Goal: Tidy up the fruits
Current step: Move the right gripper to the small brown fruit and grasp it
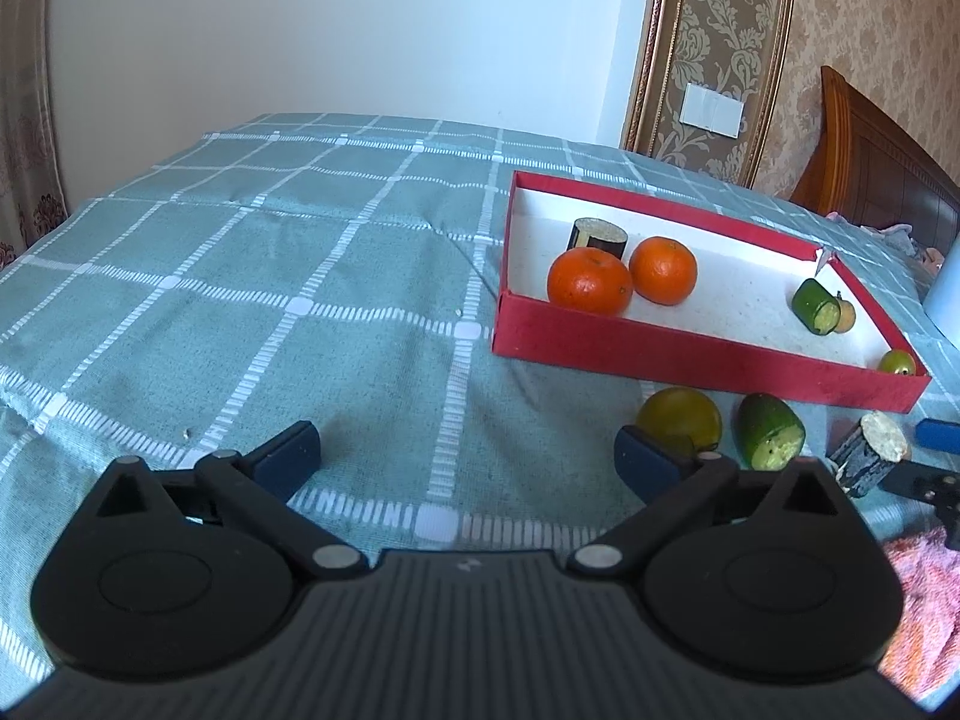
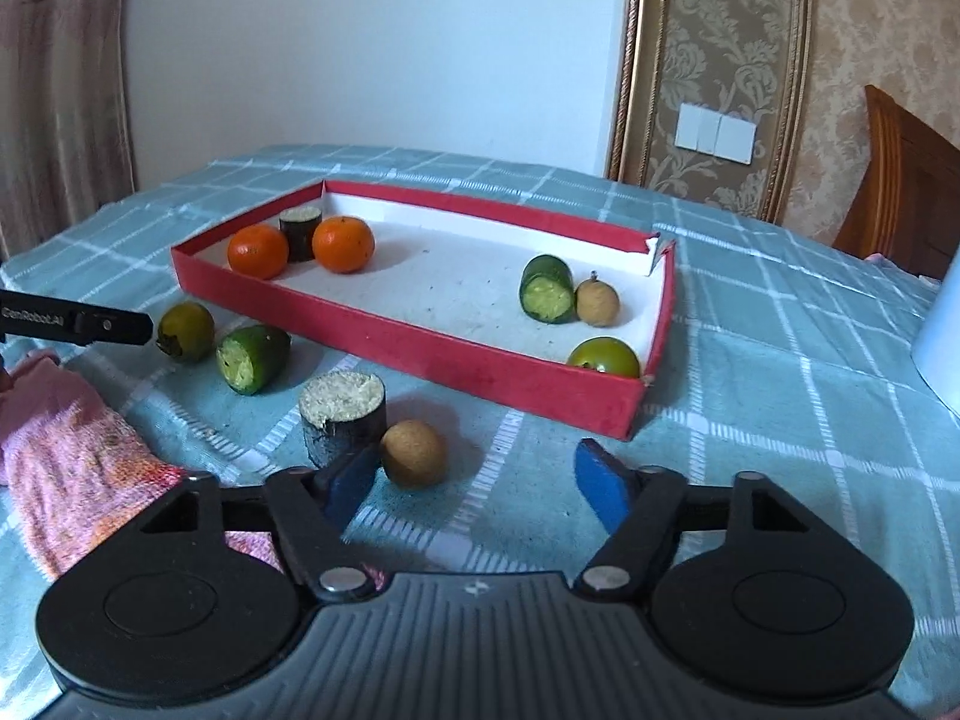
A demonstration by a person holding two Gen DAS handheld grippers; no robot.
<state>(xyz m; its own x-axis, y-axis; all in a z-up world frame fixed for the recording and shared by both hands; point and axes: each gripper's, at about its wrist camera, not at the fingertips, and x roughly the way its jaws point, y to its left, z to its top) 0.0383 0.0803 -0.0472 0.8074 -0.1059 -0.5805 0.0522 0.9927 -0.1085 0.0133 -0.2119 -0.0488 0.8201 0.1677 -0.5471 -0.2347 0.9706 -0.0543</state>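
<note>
A red tray (image 2: 456, 360) (image 1: 660, 354) lies on the checked cloth. It holds two oranges (image 2: 300, 249) (image 1: 624, 279), a dark cane piece (image 2: 299, 228), a cucumber piece (image 2: 547, 291), a longan (image 2: 597, 303) and a green citrus (image 2: 603, 356). Outside, near the tray's front wall, lie a green citrus (image 2: 186, 331) (image 1: 678, 420), a cucumber end (image 2: 252, 357) (image 1: 769, 438), a dark cane piece (image 2: 342, 417) (image 1: 870, 456) and a longan (image 2: 413, 453). My right gripper (image 2: 477, 489) is open, the longan just beyond its left finger. My left gripper (image 1: 468, 456) is open and empty, left of the citrus.
A pink towel (image 2: 72, 450) lies at the near left of the right wrist view. A white object (image 2: 942, 330) stands at the right edge. A wooden headboard (image 1: 882, 174) and wall are behind the bed.
</note>
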